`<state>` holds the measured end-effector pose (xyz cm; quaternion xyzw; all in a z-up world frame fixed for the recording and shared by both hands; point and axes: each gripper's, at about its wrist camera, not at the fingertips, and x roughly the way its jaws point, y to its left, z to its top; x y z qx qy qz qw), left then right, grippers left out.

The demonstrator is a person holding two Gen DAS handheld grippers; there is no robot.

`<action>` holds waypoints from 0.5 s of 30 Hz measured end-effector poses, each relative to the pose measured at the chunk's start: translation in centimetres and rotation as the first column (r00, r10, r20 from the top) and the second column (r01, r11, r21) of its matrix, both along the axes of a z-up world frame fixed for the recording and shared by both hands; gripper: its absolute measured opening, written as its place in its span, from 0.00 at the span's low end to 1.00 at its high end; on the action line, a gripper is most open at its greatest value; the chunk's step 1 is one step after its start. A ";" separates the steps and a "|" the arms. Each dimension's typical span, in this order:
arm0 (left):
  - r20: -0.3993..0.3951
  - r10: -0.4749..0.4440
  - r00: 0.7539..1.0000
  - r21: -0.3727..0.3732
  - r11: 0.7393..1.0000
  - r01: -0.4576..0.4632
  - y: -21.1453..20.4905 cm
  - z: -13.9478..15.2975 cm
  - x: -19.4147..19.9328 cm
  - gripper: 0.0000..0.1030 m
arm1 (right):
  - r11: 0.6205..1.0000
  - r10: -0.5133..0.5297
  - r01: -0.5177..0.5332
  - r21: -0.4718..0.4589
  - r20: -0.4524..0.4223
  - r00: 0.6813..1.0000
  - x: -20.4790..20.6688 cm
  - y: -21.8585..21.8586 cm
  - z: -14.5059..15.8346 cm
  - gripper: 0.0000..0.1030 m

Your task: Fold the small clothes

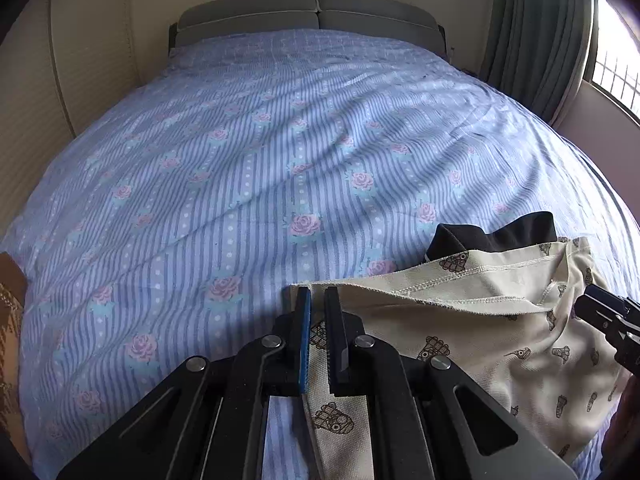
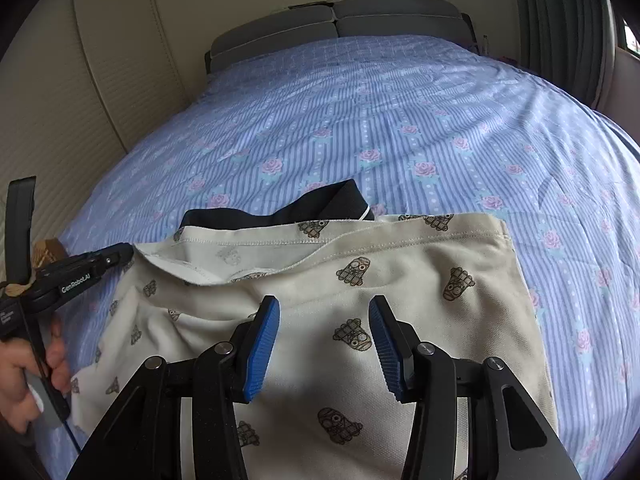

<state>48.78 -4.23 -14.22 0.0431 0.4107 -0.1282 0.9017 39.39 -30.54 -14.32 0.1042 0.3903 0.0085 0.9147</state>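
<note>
A bed (image 1: pixel 248 152) fills both views, spread with a blue striped sheet printed with pink roses, its grey headboard (image 1: pixel 316 16) at twelve o'clock and a dark curtain (image 1: pixel 536 32) at about one o'clock beside a bright window. On the sheet lies the cream garment (image 2: pixel 400 280), printed with small brown figures; in the right wrist view it covers the lower middle from about nine o'clock round to four o'clock, its stitched hem turned back along the far edge. A smaller dark garment (image 2: pixel 280 210) lies partly under that far edge, at twelve o'clock from the cream one. The right gripper (image 2: pixel 324 332) hangs over the middle of the cream cloth with its blue-padded fingers standing apart, about half spread, and nothing gripped between them. The left gripper (image 1: pixel 318 334), seen at six o'clock in its own view, has its fingers pinched together on the left edge of the cream garment, a strip of the cloth running between them. A hand (image 2: pixel 28 376) holds that gripper's handle at eight o'clock in the right wrist view.
</note>
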 end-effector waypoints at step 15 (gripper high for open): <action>0.066 -0.053 0.996 -0.038 0.998 0.056 -1.7 1.7 -7.4 0.28 | 0.970 0.227 -0.226 0.094 -0.004 0.974 1.0 3.8 1.5 0.46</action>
